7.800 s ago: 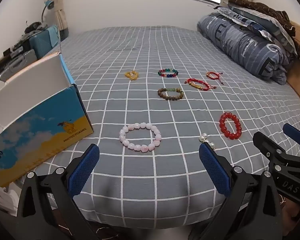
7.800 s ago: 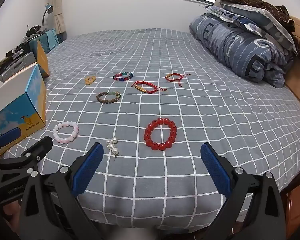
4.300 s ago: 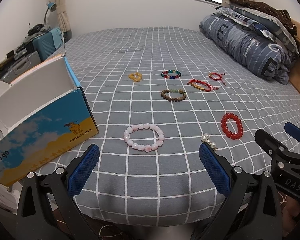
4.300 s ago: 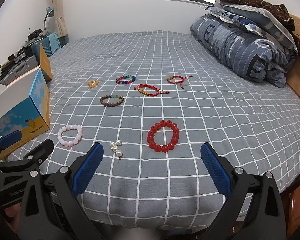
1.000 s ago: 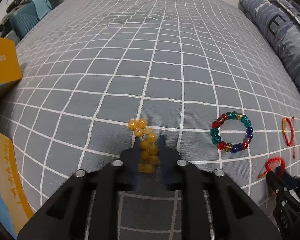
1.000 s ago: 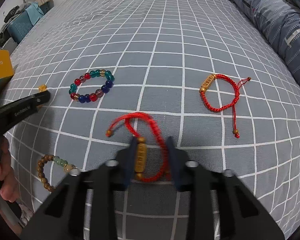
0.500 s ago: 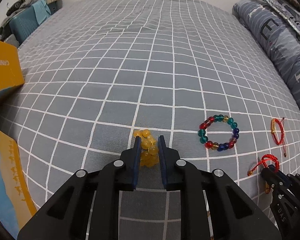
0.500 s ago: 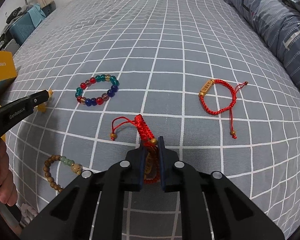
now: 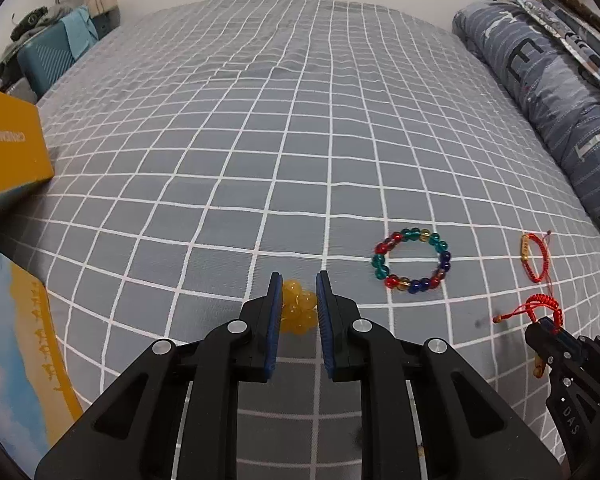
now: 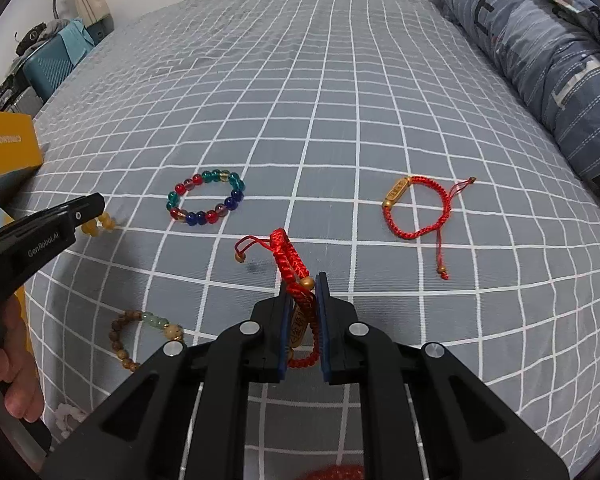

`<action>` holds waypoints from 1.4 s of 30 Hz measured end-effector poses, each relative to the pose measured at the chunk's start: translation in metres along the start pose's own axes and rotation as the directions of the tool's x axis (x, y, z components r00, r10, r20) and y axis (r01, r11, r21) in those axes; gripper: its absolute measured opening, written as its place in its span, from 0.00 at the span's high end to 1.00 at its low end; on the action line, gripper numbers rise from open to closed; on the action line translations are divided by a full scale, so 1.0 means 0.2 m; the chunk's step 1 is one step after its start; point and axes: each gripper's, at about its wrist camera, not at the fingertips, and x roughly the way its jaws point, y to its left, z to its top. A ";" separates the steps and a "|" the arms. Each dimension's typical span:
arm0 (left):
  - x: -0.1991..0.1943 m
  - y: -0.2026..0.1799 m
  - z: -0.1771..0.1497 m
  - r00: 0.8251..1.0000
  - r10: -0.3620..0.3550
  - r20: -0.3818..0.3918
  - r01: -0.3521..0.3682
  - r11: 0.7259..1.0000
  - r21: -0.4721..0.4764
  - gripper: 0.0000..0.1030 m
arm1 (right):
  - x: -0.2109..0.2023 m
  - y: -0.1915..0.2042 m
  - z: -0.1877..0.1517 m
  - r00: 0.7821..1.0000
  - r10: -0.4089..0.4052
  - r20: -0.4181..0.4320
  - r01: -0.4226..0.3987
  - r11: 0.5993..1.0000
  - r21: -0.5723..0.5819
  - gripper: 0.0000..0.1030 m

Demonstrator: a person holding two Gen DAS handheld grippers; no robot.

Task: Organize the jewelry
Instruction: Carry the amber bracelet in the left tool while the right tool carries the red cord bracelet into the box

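My left gripper (image 9: pixel 298 282) is shut on the yellow bead bracelet (image 9: pixel 298 309), bunched between its blue pads just above the grey checked bedspread (image 9: pixel 300 140). My right gripper (image 10: pixel 302 284) is shut on a red cord bracelet (image 10: pixel 290 260) with a gold charm, its cord standing up off the bed. A multicoloured bead bracelet (image 9: pixel 412 260) lies right of the left gripper, and shows in the right wrist view (image 10: pixel 205 201). A second red cord bracelet (image 10: pixel 418 208) lies to the right. A brown wooden bead bracelet (image 10: pixel 140 336) lies at lower left.
An open blue and yellow cardboard box (image 9: pixel 12 300) stands at the left bed edge. A rolled blue quilt (image 9: pixel 548 92) lies along the right. A pink bead bracelet (image 10: pixel 68 416) and red beads (image 10: pixel 336 472) sit near the bottom edge.
Both grippers have lifted a little and drawn back with their bracelets held. The red cord now stands higher off the bedspread.
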 end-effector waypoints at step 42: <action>-0.87 0.26 -0.16 0.985 0.025 0.172 -0.017 0.999 -0.049 0.84 | -0.71 0.36 -0.03 0.984 0.056 0.167 -0.046 0.997 -0.063 0.90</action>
